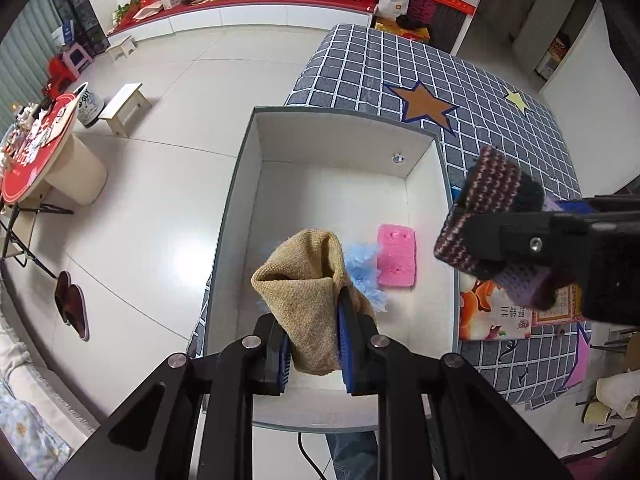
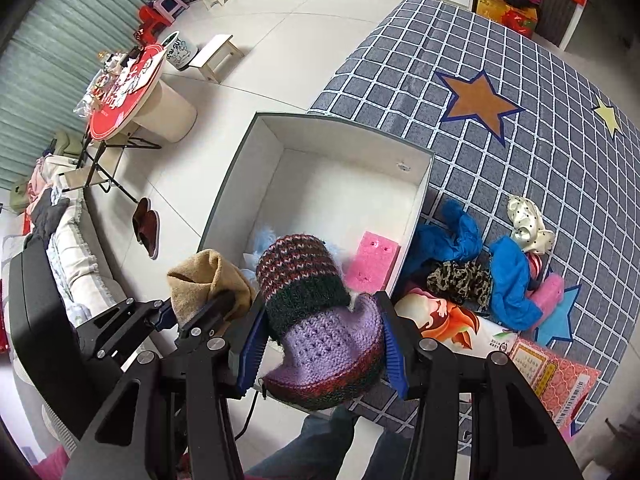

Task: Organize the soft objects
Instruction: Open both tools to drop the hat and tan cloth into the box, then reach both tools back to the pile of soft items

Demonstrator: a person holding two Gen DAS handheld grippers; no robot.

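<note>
My left gripper [image 1: 314, 344] is shut on a tan knitted cloth [image 1: 308, 292], held above the near end of a white open box [image 1: 248, 184]. It also shows in the right wrist view [image 2: 208, 280]. My right gripper [image 2: 320, 344] is shut on a striped purple, black and red knitted hat [image 2: 316, 316], held over the box's near right corner; the hat also shows in the left wrist view [image 1: 480, 216]. In the box [image 2: 240, 168] lie a pink sponge [image 1: 397, 256] and a light blue fluffy piece [image 1: 366, 276].
The box stands on a grey checked cloth with stars [image 2: 520, 92]. Right of the box lies a pile of soft things: blue cloths [image 2: 508, 284], a leopard-print piece [image 2: 460, 280], a white dotted piece [image 2: 528, 220]. A printed booklet [image 2: 500, 340] lies near. Slippers [image 1: 72, 308] are on the floor.
</note>
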